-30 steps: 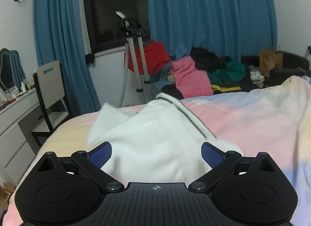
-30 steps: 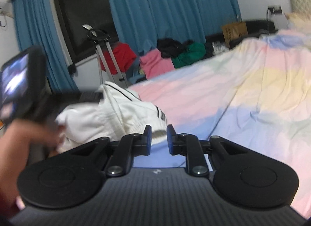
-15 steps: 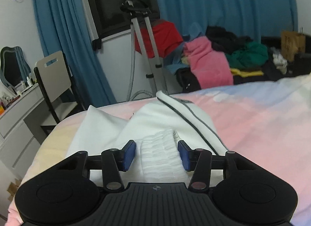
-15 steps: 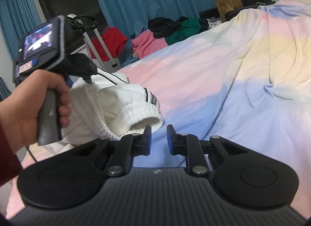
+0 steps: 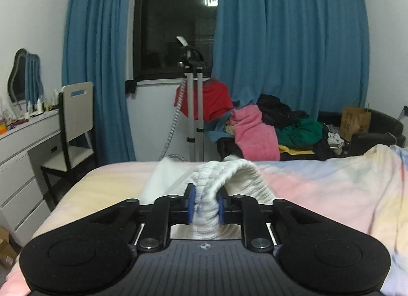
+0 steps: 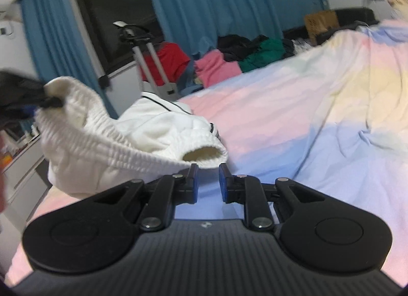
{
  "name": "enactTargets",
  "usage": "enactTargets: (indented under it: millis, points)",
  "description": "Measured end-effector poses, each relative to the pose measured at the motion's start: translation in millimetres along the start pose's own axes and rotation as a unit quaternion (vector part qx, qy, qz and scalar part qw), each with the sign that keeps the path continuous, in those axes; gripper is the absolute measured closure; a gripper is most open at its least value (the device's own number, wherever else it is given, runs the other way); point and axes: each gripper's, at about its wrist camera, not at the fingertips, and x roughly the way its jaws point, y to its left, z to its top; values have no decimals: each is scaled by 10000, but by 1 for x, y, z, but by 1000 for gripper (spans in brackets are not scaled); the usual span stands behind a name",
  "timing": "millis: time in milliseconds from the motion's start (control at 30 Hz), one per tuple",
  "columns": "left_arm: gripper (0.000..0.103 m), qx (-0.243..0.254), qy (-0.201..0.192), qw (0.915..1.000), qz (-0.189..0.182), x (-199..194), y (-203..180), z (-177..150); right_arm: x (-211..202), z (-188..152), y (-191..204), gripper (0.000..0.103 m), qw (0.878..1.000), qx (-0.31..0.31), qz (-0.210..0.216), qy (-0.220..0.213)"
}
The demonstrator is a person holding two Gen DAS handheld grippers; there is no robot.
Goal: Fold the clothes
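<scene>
A white garment with a ribbed elastic band and thin black piping lies bunched on the bed (image 6: 158, 128). My left gripper (image 5: 205, 206) is shut on the elastic band (image 5: 216, 176) and lifts it off the bed; in the right wrist view that gripper (image 6: 48, 102) shows blurred at the far left, holding the band up. My right gripper (image 6: 206, 184) hovers just in front of a ribbed cuff opening (image 6: 204, 154), jaws a narrow gap apart with nothing between them.
The bed has a pastel pink, yellow and blue cover (image 6: 306, 107). Beyond its far edge are a pile of clothes (image 5: 280, 128), a garment steamer stand (image 5: 193, 107), a chair (image 5: 74, 128) and a white dresser (image 5: 23, 148).
My left gripper has closed from wide open onto the garment's elastic band and raised it. My right gripper has stayed narrowly parted and moved close to the cuff.
</scene>
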Motion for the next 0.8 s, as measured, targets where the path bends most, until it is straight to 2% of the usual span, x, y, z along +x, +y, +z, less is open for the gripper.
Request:
enactTargets:
  millis: [67, 167, 300, 433, 500, 600, 667, 733, 800]
  points:
    - [89, -113, 89, 9999, 13, -24, 27, -12, -5, 0, 6, 82, 9999, -139, 33, -27]
    - [94, -397, 440, 9982, 79, -45, 72, -35, -10, 1, 14, 82, 9997, -240, 101, -32]
    - [94, -526, 835, 9948, 232, -52, 124, -66, -16, -1, 24, 82, 9991, -388, 167, 30]
    - [94, -685, 1063, 9920, 45, -59, 157, -101, -17, -5, 33, 82, 9981, -580, 185, 125]
    - [93, -688, 1120, 9913, -119, -64, 162, -113, -16, -8, 34, 82, 9977, -607, 169, 241]
    - [92, -721, 1177, 9901, -258, -65, 160, -120, -16, -14, 29, 77, 9976, -336, 200, 564]
    - [88, -856, 1203, 9887, -276, -72, 151, -125, -17, -19, 24, 70, 9963, -114, 217, 826]
    - [88, -880, 1213, 9883, -281, -72, 147, -124, -15, -24, 22, 52, 9947, -63, 192, 1004]
    - [80, -776, 1210, 9894, -221, -72, 142, -121, -10, -29, 24, 50, 9937, -183, 99, 1104]
